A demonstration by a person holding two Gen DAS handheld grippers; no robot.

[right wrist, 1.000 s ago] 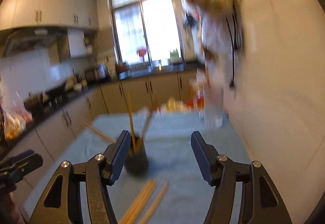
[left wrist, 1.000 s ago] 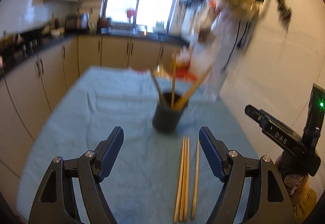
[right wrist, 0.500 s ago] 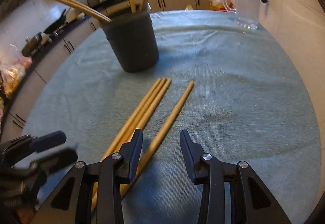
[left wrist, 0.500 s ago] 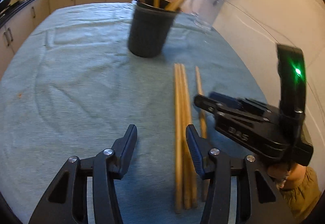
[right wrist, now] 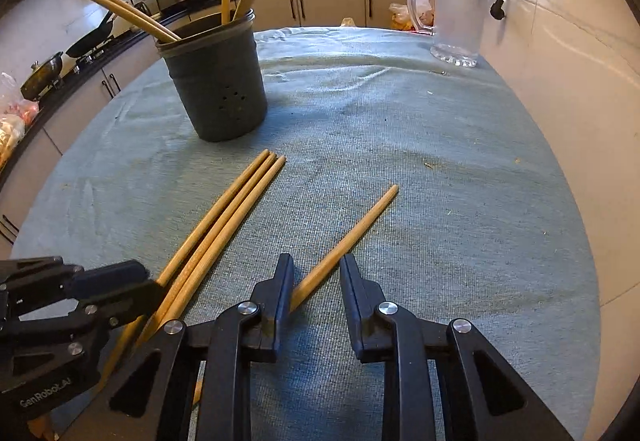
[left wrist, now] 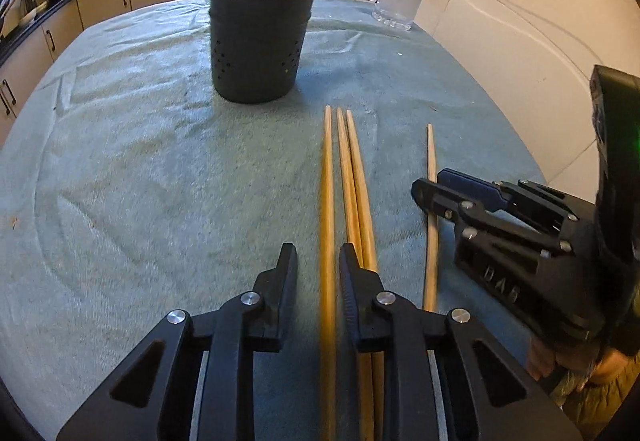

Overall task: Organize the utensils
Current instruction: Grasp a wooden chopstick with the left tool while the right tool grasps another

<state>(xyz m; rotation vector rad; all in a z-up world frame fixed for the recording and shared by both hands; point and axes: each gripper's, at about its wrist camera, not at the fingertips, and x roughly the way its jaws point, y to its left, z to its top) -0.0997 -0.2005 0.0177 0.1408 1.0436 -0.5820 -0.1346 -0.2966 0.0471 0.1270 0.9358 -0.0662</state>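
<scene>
The left gripper sits low over the tabletop, its fingers narrowed to a slim gap with the leftmost chopstick of a trio running straight up between them toward 12 o'clock. There is a sliver of cloth between that stick and the left finger, and it lies close against the right one — whether it is actually pinched cannot be told. The other two chopsticks lie touching each other just at 3 o'clock of the first, passing under the right finger.

The right gripper is likewise partly open, its fingers on either side of the lone chopstick. This stick slants toward 1 o'clock; its lower part meets the inner face of the left finger, while the right finger stands apart from it. In the left view this gripper lies across the same stick at 3 o'clock.

The holder — dark, perforated, upright — stands at 12 o'clock beyond the stick tips, with several chopsticks leaning out of it. A glass mug stands at 1 o'clock near the wall.
</scene>
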